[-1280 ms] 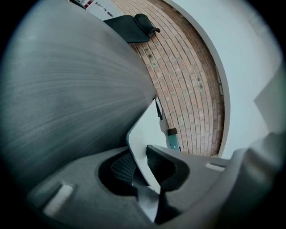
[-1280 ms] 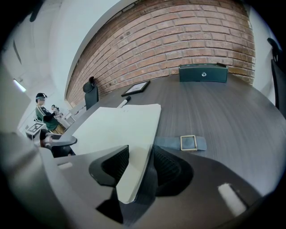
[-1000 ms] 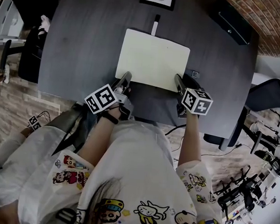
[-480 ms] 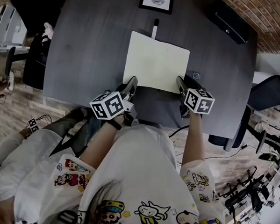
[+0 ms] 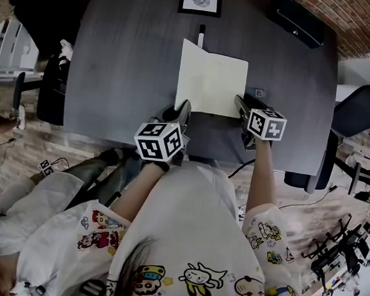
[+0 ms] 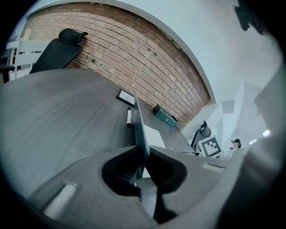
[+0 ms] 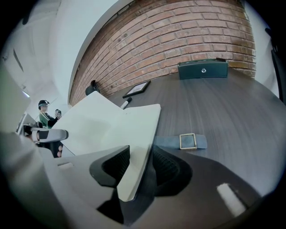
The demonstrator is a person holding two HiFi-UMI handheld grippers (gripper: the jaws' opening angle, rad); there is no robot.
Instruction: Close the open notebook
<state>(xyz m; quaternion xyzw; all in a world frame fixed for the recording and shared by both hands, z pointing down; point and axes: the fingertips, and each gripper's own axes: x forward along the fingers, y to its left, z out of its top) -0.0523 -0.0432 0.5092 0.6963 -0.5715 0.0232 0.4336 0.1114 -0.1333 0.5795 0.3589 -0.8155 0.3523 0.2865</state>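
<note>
The open notebook with pale pages lies on the dark table. Its left half is lifted and stands nearly upright. My left gripper is shut on the near edge of that left cover, which shows edge-on between the jaws in the left gripper view. My right gripper is at the notebook's near right corner. In the right gripper view the right half lies between the jaws, which are closing but still stand apart from it.
A pen lies just beyond the notebook, with a framed picture behind it. A dark box sits at the far right. A strap with a square buckle lies right of the notebook. A chair stands to the right of the table.
My left gripper rose, rolled and moved right with the left cover, so the notebook's left half swung up and the notebook looks narrower. The right gripper stayed in place.
</note>
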